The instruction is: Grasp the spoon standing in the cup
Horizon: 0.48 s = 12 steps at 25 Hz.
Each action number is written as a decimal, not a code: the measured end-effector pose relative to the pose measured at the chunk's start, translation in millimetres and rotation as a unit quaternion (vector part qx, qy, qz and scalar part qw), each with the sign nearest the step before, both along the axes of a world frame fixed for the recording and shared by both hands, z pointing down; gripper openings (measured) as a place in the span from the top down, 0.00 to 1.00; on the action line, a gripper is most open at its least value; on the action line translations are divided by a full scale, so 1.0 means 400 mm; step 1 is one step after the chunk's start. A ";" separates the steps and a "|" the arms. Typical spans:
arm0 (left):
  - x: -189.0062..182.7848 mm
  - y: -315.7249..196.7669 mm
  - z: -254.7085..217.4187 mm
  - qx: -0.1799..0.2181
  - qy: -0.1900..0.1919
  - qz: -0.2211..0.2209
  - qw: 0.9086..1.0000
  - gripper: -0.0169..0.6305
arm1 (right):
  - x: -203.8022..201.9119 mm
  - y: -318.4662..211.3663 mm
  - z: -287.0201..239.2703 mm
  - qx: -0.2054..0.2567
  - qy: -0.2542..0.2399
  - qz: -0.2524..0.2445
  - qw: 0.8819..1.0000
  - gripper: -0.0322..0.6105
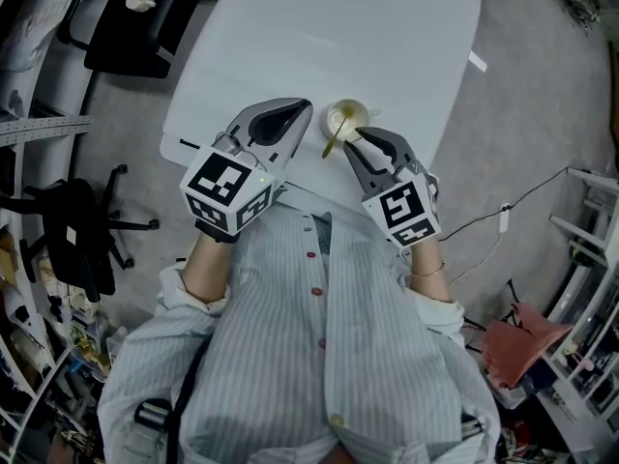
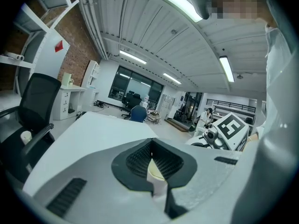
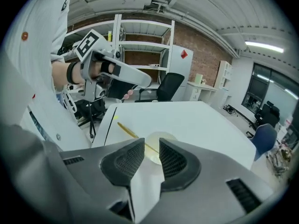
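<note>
1. Head view: a white table (image 1: 406, 27) stands before the person. The cup (image 1: 346, 117) is close to the near edge of the table. The yellow spoon (image 1: 332, 143) stands in the cup, and its handle leans out toward the person. The left gripper (image 1: 295, 112) is just beside the cup on its left. The right gripper (image 1: 356, 143) points down at the spoon handle from the near side, with its tips very near to it. A black office chair (image 1: 135, 17) stands beyond the left end of the table.

2. Left gripper view: the left gripper (image 2: 151, 146) has its finger tips together and nothing is clamped between them. The table (image 2: 93, 134) lies beyond, and the marker cube (image 2: 231, 127) of the other gripper shows at the right.

3. Right gripper view: the right gripper (image 3: 152, 148) has its fingers apart. The cup (image 3: 161, 135) shows through the gap. The spoon (image 3: 128, 130) slants up to the left, and the pads do not press on it. The left gripper (image 3: 140, 80) is higher at the left.
</note>
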State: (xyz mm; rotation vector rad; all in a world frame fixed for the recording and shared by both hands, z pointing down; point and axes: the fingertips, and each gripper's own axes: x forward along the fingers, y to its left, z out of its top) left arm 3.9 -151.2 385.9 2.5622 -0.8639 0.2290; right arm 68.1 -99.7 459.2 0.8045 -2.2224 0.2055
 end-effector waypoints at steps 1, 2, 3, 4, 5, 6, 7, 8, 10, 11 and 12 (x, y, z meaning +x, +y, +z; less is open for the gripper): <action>-0.002 0.000 0.004 -0.001 -0.001 -0.001 1.000 0.96 | -0.002 0.006 0.011 -0.003 0.010 -0.009 1.000 0.83; -0.004 0.000 0.007 -0.002 -0.001 -0.003 1.000 0.96 | -0.004 0.010 0.020 -0.005 0.020 -0.017 1.000 0.81; -0.006 0.000 0.009 -0.003 -0.001 -0.004 1.000 0.96 | -0.008 0.014 0.028 -0.005 0.026 -0.024 0.999 0.80; -0.008 0.000 0.010 -0.003 -0.001 -0.005 1.000 0.96 | -0.012 0.017 0.034 -0.004 0.031 -0.031 0.999 0.79; -0.009 0.001 0.011 -0.004 0.000 -0.007 1.000 0.96 | -0.018 0.020 0.039 -0.004 0.034 -0.037 0.999 0.78; -0.011 0.001 0.012 -0.005 0.000 -0.008 1.000 0.96 | -0.024 0.023 0.043 -0.003 0.036 -0.043 0.998 0.78; -0.012 0.001 0.014 -0.006 0.000 -0.009 1.000 0.96 | -0.030 0.026 0.047 -0.002 0.038 -0.048 0.998 0.77; -0.013 0.001 0.016 -0.007 0.000 -0.009 1.000 0.96 | -0.037 0.027 0.051 0.000 0.039 -0.054 0.998 0.76; -0.015 0.002 0.020 -0.010 0.000 -0.010 1.000 0.96 | -0.047 0.028 0.056 0.006 0.039 -0.063 0.997 0.75; -0.017 0.002 0.022 -0.011 0.001 -0.011 1.000 0.96 | -0.051 0.026 0.058 0.010 0.040 -0.065 0.997 0.75; -0.019 0.002 0.024 -0.013 0.002 -0.013 1.000 0.96 | -0.053 0.025 0.061 0.014 0.040 -0.066 0.997 0.75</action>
